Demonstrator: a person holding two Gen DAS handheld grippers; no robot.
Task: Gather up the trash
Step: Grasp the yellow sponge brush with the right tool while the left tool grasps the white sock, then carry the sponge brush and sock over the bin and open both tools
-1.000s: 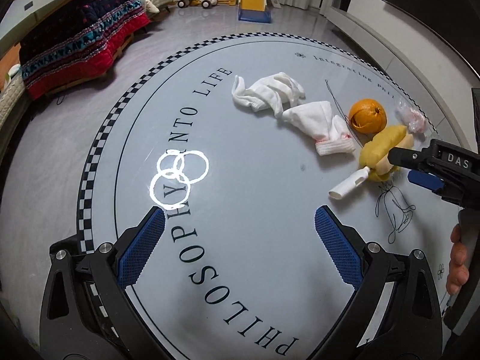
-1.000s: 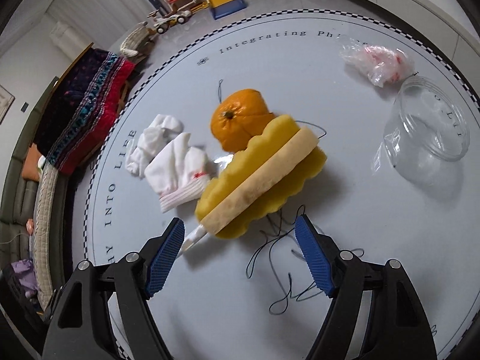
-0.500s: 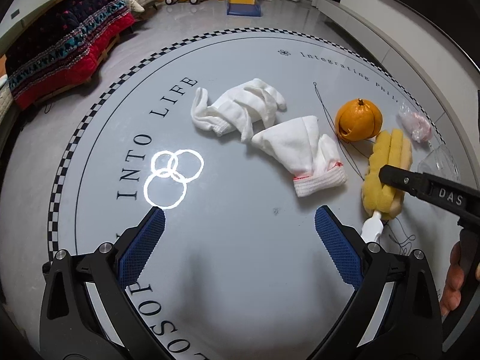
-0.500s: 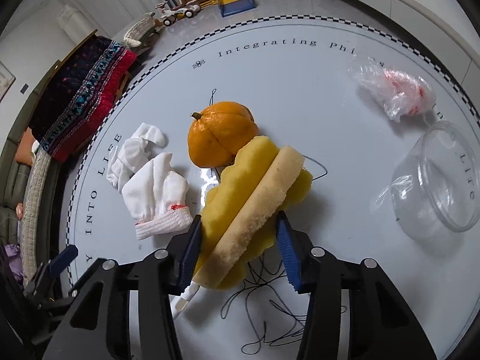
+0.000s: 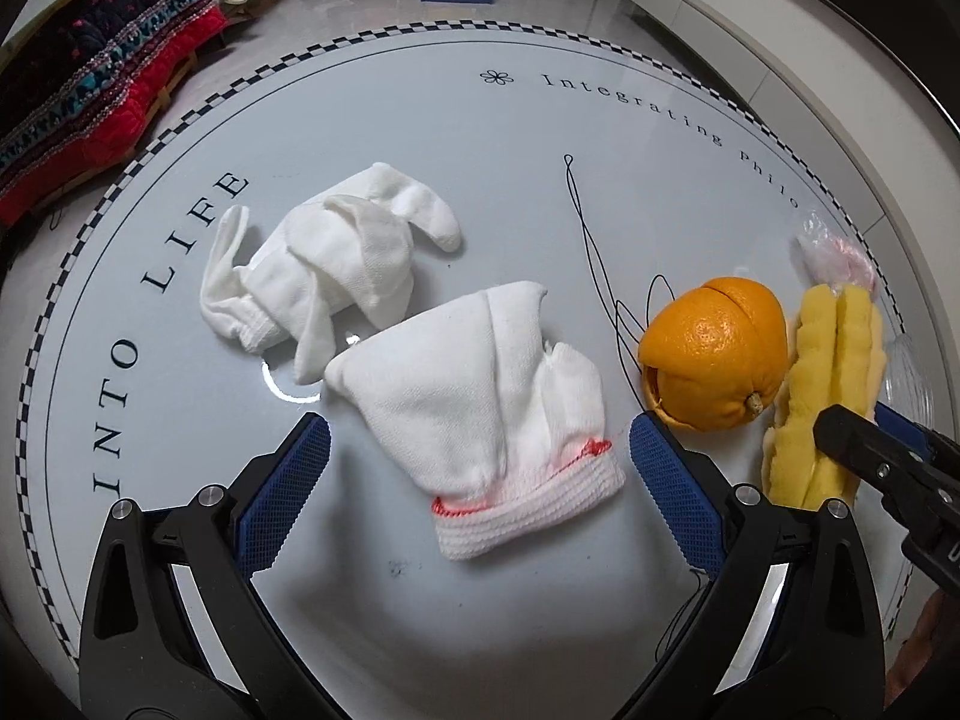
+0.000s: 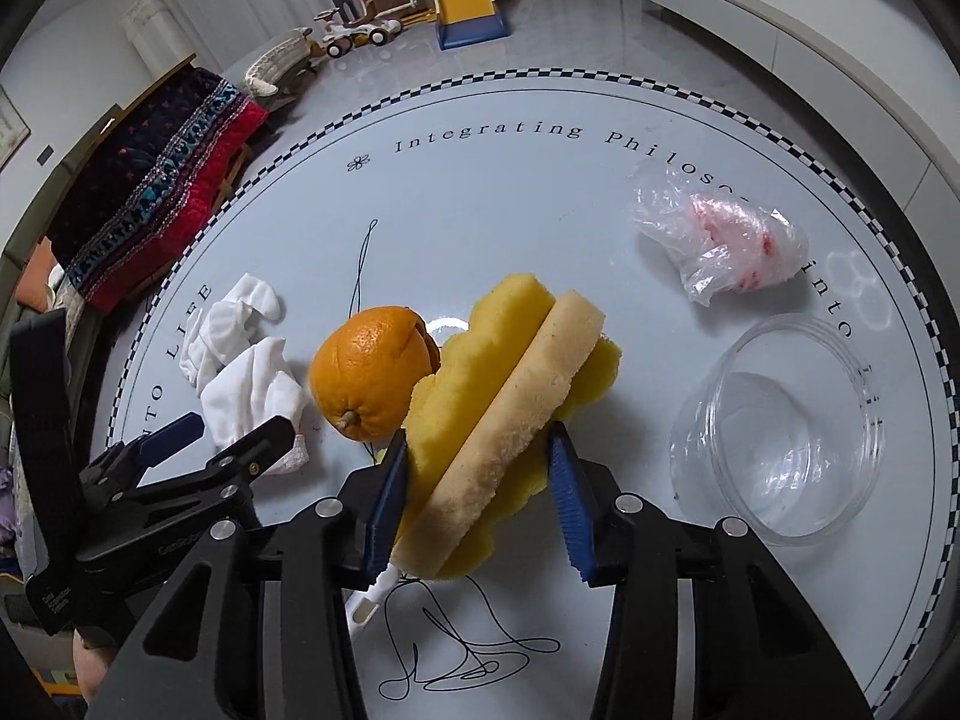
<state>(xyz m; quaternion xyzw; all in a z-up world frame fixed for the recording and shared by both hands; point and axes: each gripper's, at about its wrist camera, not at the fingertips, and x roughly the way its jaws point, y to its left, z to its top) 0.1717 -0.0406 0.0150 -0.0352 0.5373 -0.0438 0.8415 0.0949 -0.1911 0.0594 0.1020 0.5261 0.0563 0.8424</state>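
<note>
The right gripper [image 6: 477, 495] is pinching a yellow scalloped sponge with a paler, coarse middle layer [image 6: 510, 408], its blue ribbed pads [image 6: 387, 498] pressing into the foam from both sides. A white plastic handle [image 6: 369, 600] is sticking out under the sponge toward six o'clock. Seen from the right wrist, a dimpled round orange with a split peel and a brown stem [image 6: 372, 375] is touching the sponge at its nine o'clock side.

The left gripper [image 5: 477, 480] is hovering with its jaws spread wide, and a white knitted sock with a ribbed, red-stitched cuff [image 5: 498, 402] is lying between the blue cross-hatched pads [image 5: 282, 495] without touching either. A second crumpled white sock [image 5: 324, 264] is lying at its eleven o'clock, just beside it. In that view the orange [image 5: 714, 354] is sitting at three o'clock of the sock, beside the right-hand pad.

Everything is resting on a glossy round white table with a checkered rim and printed lettering [image 6: 480, 192]. A thin black thread [image 6: 456, 654] is looping loosely on the table at six o'clock of the sponge. A crumpled clear plastic bag with red print [image 6: 720, 240] is lying at two o'clock of it, well apart. A clear round plastic container [image 6: 780, 426] is standing upright at three o'clock; I cannot see anything in it.
</note>
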